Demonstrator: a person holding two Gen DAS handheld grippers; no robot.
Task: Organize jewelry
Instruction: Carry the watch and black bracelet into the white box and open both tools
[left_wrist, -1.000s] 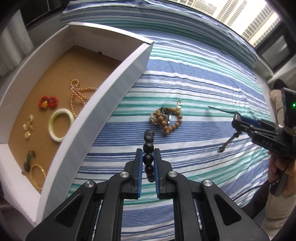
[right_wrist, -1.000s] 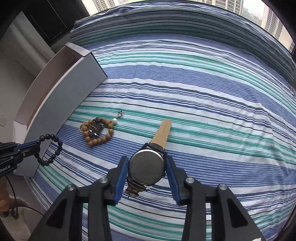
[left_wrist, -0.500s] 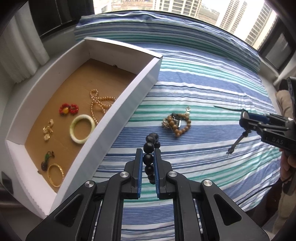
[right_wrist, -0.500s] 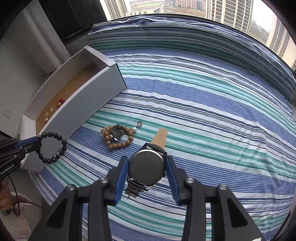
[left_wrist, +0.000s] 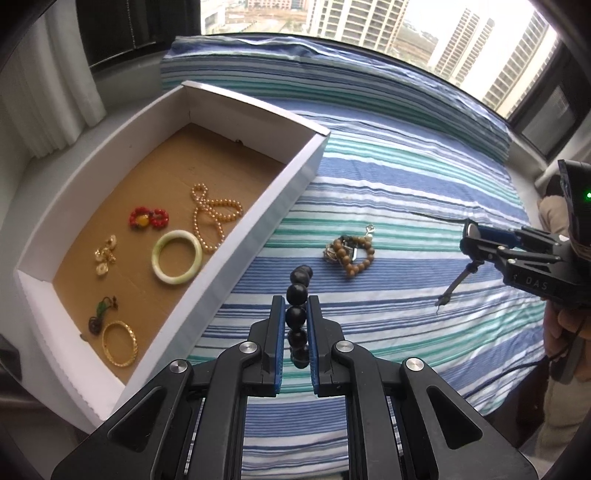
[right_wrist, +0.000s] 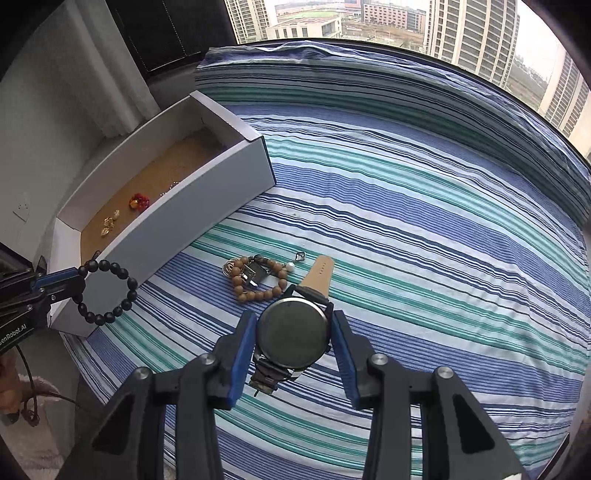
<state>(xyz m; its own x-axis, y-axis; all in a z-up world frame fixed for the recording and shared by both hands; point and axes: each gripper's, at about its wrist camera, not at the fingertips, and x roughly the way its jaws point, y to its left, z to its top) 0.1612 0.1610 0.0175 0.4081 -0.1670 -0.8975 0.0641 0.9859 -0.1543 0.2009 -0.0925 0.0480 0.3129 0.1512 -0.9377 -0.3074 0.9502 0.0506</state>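
Jaws of the left gripper (left_wrist: 295, 314) are pinching a black bead bracelet (left_wrist: 297, 291); the right gripper (right_wrist: 293, 341) is clamping a watch (right_wrist: 293, 334), seemingly face-down.

The bedspread (left_wrist: 388, 192) was striped in blue, teal and white. A white box (left_wrist: 258, 236) at the left had a brown cardboard floor, on which lay a pale green bangle (left_wrist: 177, 257), red beads (left_wrist: 149, 218) and a gold bangle (left_wrist: 119, 343). The bead bracelet (right_wrist: 107, 291) was black, the watch (right_wrist: 293, 338) dark grey with a tan strap, the gripper pads blue.
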